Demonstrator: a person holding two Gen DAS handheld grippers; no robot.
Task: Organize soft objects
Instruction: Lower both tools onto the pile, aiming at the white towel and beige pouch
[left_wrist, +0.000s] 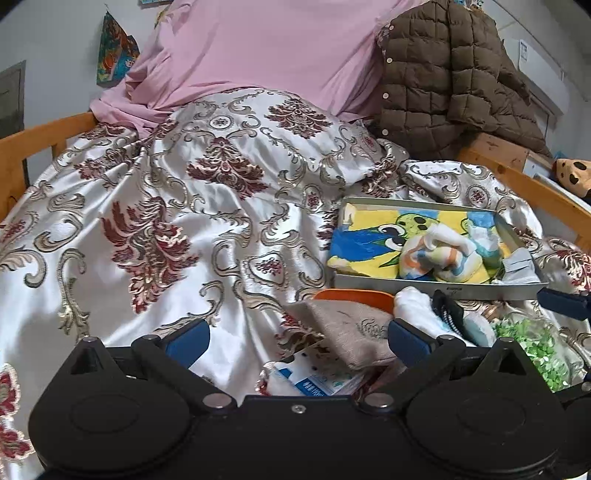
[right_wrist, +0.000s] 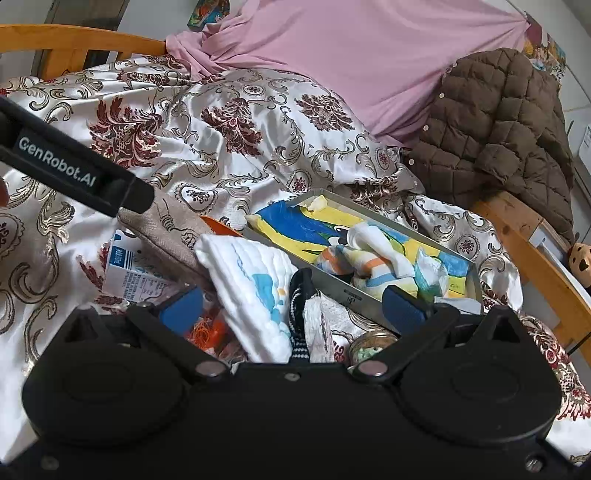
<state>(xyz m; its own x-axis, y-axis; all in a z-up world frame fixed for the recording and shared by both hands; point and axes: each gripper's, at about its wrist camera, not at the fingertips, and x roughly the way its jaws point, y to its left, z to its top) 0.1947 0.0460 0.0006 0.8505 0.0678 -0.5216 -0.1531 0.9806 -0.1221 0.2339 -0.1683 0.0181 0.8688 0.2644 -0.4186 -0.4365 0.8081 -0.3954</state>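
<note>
With both grippers' fingers apart and empty, close your right gripper (right_wrist: 291, 306) squarely on the white cloth (right_wrist: 255, 284), then lift it clear into the far tray (right_wrist: 354, 295).

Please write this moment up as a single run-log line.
left tool: open, empty | right tool: open, above white quilted cloth | grey metal tray: holds yellow-blue cartoon towel, striped pastel cloth

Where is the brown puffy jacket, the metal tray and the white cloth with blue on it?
brown jacket (right_wrist: 495, 129): right wrist view, quilted front.
metal tray (right_wrist: 354, 293): right wrist view, near wall.
white cloth (right_wrist: 255, 280): right wrist view, middle fold.
</note>
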